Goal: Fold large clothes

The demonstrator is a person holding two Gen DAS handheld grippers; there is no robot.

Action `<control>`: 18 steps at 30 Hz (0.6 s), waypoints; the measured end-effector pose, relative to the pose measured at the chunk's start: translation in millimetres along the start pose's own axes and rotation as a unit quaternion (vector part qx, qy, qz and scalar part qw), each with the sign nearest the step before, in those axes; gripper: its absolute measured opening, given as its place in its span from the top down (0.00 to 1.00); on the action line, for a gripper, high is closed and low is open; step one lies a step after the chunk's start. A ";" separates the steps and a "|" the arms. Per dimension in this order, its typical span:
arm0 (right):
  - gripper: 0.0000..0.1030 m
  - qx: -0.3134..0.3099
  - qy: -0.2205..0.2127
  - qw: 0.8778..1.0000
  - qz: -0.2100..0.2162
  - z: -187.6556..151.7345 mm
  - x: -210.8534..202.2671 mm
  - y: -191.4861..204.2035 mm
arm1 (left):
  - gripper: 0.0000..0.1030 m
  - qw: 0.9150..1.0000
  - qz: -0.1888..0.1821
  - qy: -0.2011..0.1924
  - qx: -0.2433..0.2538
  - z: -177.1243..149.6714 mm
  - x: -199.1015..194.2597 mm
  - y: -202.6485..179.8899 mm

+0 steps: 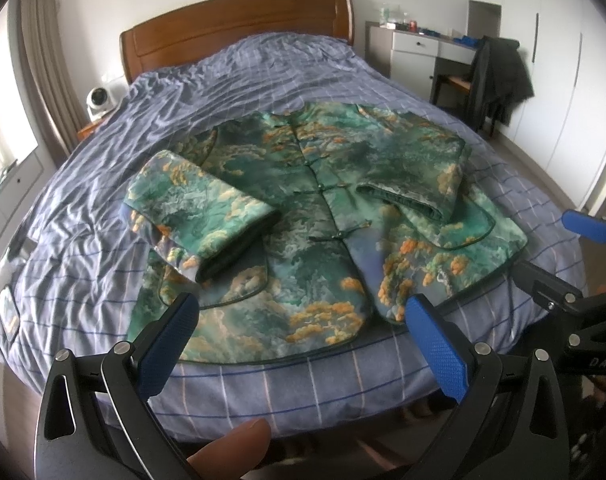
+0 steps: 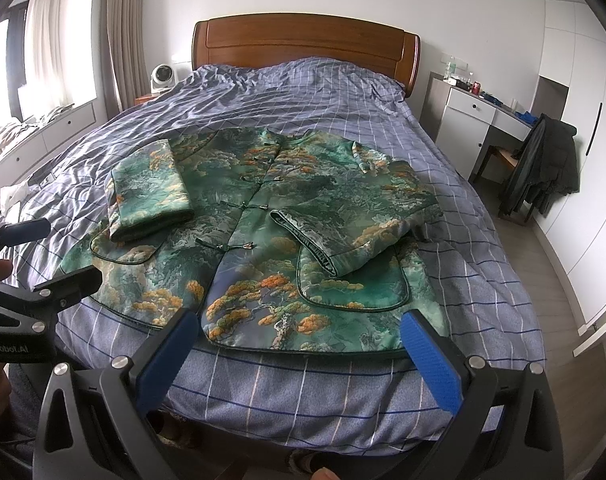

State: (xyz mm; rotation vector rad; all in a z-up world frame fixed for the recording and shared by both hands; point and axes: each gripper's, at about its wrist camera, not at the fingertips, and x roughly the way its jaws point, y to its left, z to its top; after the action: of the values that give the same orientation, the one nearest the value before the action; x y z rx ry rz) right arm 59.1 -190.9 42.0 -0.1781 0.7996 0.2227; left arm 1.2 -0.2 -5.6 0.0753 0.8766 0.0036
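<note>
You are holding the left gripper (image 1: pixel 301 344) and right gripper (image 2: pixel 299 360) wide apart, gripping nothing, above the bed (image 2: pixel 303 392) edge, where the green jacket (image 2: pixel 263 216) is lying flat, sleeves folded in.

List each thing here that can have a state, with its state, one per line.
Jacket: spread flat on the bed, front buttoned, both sleeves folded inward.
Left gripper: open, holding nothing.
Right gripper: open, holding nothing.
Desk drawer: closed.
Dark coat: draped over chair.
</note>
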 end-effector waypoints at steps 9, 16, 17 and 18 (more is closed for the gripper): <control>0.00 -0.006 -0.007 1.000 -0.004 -4.5 -1.1 1.4 | 0.00 1.000 -0.005 0.012 -0.012 -4.8 -5.7 7.1; 0.00 -0.006 -0.009 1.000 -0.002 -5.4 -5.4 1.5 | 0.00 1.000 -0.009 0.017 -0.006 -6.2 -3.7 2.6; 0.00 -0.004 -0.008 1.000 -0.002 -5.7 -4.7 0.4 | 0.00 1.000 -0.007 0.015 -0.003 -6.5 -3.8 1.3; 0.00 -0.002 -0.006 1.000 -0.001 -5.9 -3.9 -1.1 | 0.00 1.000 -0.004 0.013 0.001 -7.0 -4.1 0.4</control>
State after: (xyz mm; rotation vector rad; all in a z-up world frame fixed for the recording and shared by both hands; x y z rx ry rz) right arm 52.7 -193.9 40.8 -0.1808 0.7880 0.2221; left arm -6.8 0.5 -6.9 0.0737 0.9026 -0.0045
